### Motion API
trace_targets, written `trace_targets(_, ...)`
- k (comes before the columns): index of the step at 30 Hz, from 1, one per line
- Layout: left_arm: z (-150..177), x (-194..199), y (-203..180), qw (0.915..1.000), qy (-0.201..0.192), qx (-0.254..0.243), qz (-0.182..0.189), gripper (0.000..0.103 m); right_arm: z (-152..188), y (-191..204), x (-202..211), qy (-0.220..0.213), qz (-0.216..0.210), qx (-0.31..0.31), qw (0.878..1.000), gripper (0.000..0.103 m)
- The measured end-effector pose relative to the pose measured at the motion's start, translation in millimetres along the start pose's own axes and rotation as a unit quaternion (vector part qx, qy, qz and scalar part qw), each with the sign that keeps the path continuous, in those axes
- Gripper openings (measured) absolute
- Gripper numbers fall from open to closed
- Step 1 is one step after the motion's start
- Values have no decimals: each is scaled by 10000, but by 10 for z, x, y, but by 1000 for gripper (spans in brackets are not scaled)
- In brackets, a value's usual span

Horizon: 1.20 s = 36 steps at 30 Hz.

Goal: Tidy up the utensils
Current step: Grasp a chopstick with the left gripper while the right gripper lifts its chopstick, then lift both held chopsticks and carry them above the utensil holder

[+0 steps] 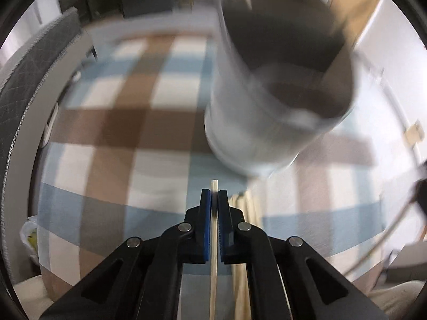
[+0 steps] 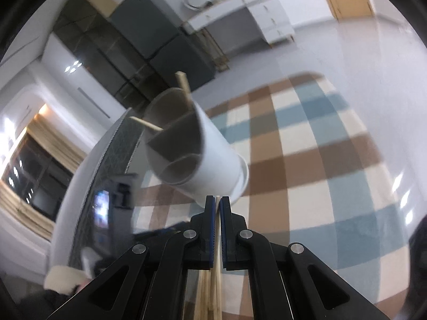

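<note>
In the left wrist view, a table covered with a checked cloth [image 1: 138, 133] of brown, pale blue and white squares filled most of the frame, much of it smeared by blur. A grey quilted chair back [image 1: 29, 74] stood off the table's left edge, with dark cabinets beyond the far edge and a pale wall and wooden door frame at upper right. No writing could be read. A white cylindrical holder [image 1: 256, 122] with a dark divided interior stood on the cloth ahead and to the right. The left gripper [image 1: 214, 200] had its blue-padded jaws pressed together on a single pale wooden chopstick [image 1: 214, 253], whose blunt tip poked out just past the fingertips while its shaft ran down between the pads toward the camera. More pale wooden sticks [image 1: 246, 240] showed on the cloth just right of the jaws.

In the right wrist view, the same checked cloth spread to the right, with grey floor behind it, a white desk with drawers [image 2: 256, 13] against the far wall, and tall dark glass-fronted cabinets [image 2: 112, 45] at left. A curtained window showed at far left. A blurred screen glowed at lower left, its content unreadable. The holder [image 2: 210, 157] appeared tilted, its mouth toward the camera, with two chopsticks [image 2: 184, 85] jutting from it. The right gripper [image 2: 217, 202] was clamped on another chopstick [image 2: 216, 266], its tip just below the holder's base; further sticks lay beneath the jaws.
</note>
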State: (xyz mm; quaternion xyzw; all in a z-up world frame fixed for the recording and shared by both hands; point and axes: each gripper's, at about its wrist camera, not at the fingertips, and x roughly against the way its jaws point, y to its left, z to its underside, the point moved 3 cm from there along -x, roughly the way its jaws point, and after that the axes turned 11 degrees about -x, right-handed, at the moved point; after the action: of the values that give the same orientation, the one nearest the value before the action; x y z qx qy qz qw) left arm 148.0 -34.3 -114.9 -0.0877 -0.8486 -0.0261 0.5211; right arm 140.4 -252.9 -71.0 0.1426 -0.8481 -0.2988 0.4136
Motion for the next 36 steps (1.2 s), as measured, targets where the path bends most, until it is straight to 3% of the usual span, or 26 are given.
trace_targets(4,42,610,75,9944,-1033,80,189,1,103,210,181,-312,13,519,9982,3)
trace_targets(8,84,854,-67,9895,-1401,135,343,1,247,330,313,-486,96,716,9962,3)
trace_targets(14,230,917,-121,9892,-1449,-44,231,1,449,510,497,-763,173,1014,9918,3)
trace_targets(18,298,1069,-157,9881,-1466,-182,438,1,538,607,558,-842,212,1169,9893,3)
trace_targets(23,306,1263,-236,9853,-1587,-494,397,1,574,704,670,-1007,214,1291,9863,3)
trace_targets(31,155,1517,-217,9846,-1585,-543,507,1,436,853,932,-1293,130,1310,9828,3)
trace_targets(36,-108,1761,-163,9813,-1756,-514,600,1,167,1041,1127,-1507,-24,1406,9785,3)
